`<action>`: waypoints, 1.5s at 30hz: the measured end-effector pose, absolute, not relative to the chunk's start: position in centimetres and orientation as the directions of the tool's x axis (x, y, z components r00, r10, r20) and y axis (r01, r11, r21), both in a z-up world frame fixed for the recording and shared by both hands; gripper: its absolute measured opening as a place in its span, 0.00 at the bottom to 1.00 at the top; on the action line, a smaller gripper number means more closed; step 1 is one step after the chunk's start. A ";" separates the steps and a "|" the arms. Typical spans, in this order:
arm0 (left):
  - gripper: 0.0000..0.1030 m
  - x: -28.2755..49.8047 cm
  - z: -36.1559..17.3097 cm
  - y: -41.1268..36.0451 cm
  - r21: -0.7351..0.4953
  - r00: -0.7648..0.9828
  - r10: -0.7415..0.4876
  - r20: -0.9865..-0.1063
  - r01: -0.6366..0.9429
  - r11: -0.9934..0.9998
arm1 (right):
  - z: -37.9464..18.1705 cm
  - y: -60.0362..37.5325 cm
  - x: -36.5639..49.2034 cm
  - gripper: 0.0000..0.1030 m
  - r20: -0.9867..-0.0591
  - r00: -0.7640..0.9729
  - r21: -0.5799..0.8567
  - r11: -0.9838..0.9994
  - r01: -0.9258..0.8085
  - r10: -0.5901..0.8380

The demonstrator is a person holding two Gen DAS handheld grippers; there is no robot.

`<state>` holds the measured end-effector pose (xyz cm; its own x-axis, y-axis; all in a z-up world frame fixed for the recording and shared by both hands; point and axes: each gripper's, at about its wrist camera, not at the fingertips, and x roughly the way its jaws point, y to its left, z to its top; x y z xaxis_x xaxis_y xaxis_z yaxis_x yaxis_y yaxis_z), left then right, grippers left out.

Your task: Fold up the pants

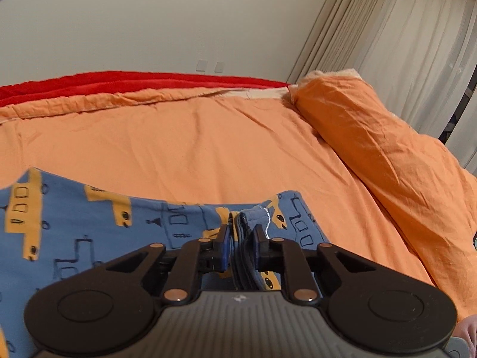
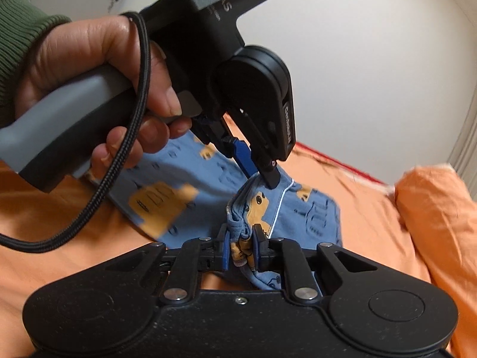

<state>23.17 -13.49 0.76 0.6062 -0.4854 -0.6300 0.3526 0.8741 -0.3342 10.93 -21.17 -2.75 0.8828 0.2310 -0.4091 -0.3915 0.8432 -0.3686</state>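
**Both claws on the pants, lift under way**

Black linkage fills the bottom of each view, and right at its tip the cloth is caught. Left gripper [image 1: 241,243] has its jaws clamped on a bunched edge of the pants [image 1: 89,226], several layers of blue fabric pinched between the blue pads. Right gripper [image 2: 241,249] is clamped too, on a gathered wad of the same garment, yellow print showing between its pads.

From the right wrist view, the left gripper [image 2: 262,176] comes in from 11 o'clock, held by a hand [image 2: 98,89] in a green sleeve [image 2: 18,26], and its tips bite the cloth just above the right gripper's hold. So the two grips sit close together on one end of the pants, near the white stitched seam [image 2: 281,205].

Pants lie on the orange bedsheet [image 1: 179,143], spreading toward 9 o'clock in the left view; a rolled orange quilt [image 1: 372,137] runs along the 3 o'clock side and a red blanket [image 1: 119,82] lines the far edge at 12.

My read: this is the pick-up before a fold, with the end gathered and the rest slack on the bed. Next move likely calls for lifting both grips together, keeping the clamps firm, and carrying the end over the flat part without letting layers slip or dragging the sheet.
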 end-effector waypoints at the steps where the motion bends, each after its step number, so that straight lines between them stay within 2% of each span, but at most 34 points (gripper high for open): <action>1: 0.16 23.0 1.1 -12.9 -0.334 0.613 -0.483 -0.625 0.349 0.876 | -2.4 -20.8 10.8 0.15 -0.402 0.882 -0.365 0.840 -0.401 0.246; 8: 0.16 22.9 3.0 -6.8 -0.326 0.657 -0.444 -0.609 0.303 0.895 | -0.4 -16.3 11.5 0.15 -0.411 0.833 -0.321 0.796 -0.513 0.371; 16: 0.16 22.4 1.4 0.4 -0.296 0.655 -0.356 -0.667 0.206 0.933 | -0.9 -10.7 12.7 0.15 -0.484 0.709 -0.234 0.705 -0.669 0.512; 22: 0.16 22.6 -1.5 2.8 -0.296 0.630 -0.339 -0.699 0.176 0.939 | -3.6 -8.3 14.0 0.15 -0.551 0.651 -0.210 0.669 -0.713 0.522; 25: 0.19 22.5 -2.1 3.0 -0.316 0.639 -0.350 -0.685 0.173 0.933 | -4.0 -8.5 14.1 0.18 -0.539 0.658 -0.222 0.665 -0.713 0.525; 26: 0.22 22.5 -2.0 3.0 -0.321 0.641 -0.353 -0.682 0.171 0.931 | -3.9 -8.8 14.0 0.24 -0.533 0.654 -0.215 0.662 -0.718 0.537; 27: 0.23 22.4 -1.8 3.2 -0.325 0.642 -0.354 -0.680 0.169 0.930 | -3.7 -9.2 13.9 0.37 -0.527 0.650 -0.205 0.660 -0.723 0.548; 28: 0.30 22.4 -1.6 3.3 -0.327 0.644 -0.353 -0.678 0.165 0.930 | -3.7 -10.3 12.5 0.44 -0.516 0.654 -0.203 0.662 -0.721 0.553; 29: 0.40 22.3 -1.3 3.4 -0.327 0.648 -0.349 -0.677 0.159 0.931 | -3.2 -11.1 12.3 0.57 -0.494 0.672 -0.216 0.671 -0.709 0.551; 30: 0.46 22.0 -1.0 3.6 -0.323 0.660 -0.340 -0.670 0.154 0.934 | -2.7 -12.3 11.8 0.68 -0.461 0.706 -0.245 0.688 -0.684 0.538; 31: 0.59 21.6 -0.7 3.8 -0.315 0.681 -0.327 -0.656 0.147 0.938 | -2.4 -13.6 11.4 0.74 -0.426 0.747 -0.286 0.707 -0.646 0.510; 32: 0.70 21.1 -0.3 3.9 -0.303 0.706 -0.308 -0.638 0.137 0.943 | -2.2 -15.0 11.0 0.88 -0.388 0.791 -0.331 0.730 -0.598 0.473; 33: 0.75 20.7 -0.1 3.8 -0.291 0.727 -0.289 -0.623 0.128 0.948 | -2.2 -16.4 11.1 1.00 -0.356 0.832 -0.371 0.753 -0.544 0.425; 35: 0.85 20.3 -0.1 3.0 -0.273 0.750 -0.258 -0.608 0.108 0.956 | -2.4 -18.7 12.7 0.99 -0.328 0.888 -0.426 0.788 -0.445 0.324; 39: 0.88 20.6 -1.3 0.6 -0.241 0.762 -0.182 -0.622 0.035 0.970 | -2.8 -20.9 18.0 0.99 -0.309 0.934 -0.439 0.845 -0.305 0.177; 42: 0.90 21.0 -2.4 -1.2 -0.156 0.777 -0.121 -0.618 0.030 0.987 | -3.0 -20.4 21.0 0.99 -0.322 0.923 -0.406 0.851 -0.334 0.210; 45: 0.92 21.2 -3.7 -1.6 -0.058 0.784 -0.035 -0.619 -0.001 0.998 | -4.2 -18.9 22.1 0.99 -0.351 0.896 -0.434 0.801 -0.412 0.271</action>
<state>21.17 -1.65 -3.69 0.7843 -0.0352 -0.6193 -0.0009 0.9983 -0.0579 22.05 -18.90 -4.17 0.8964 0.2708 -0.3510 -0.4121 0.8010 -0.4343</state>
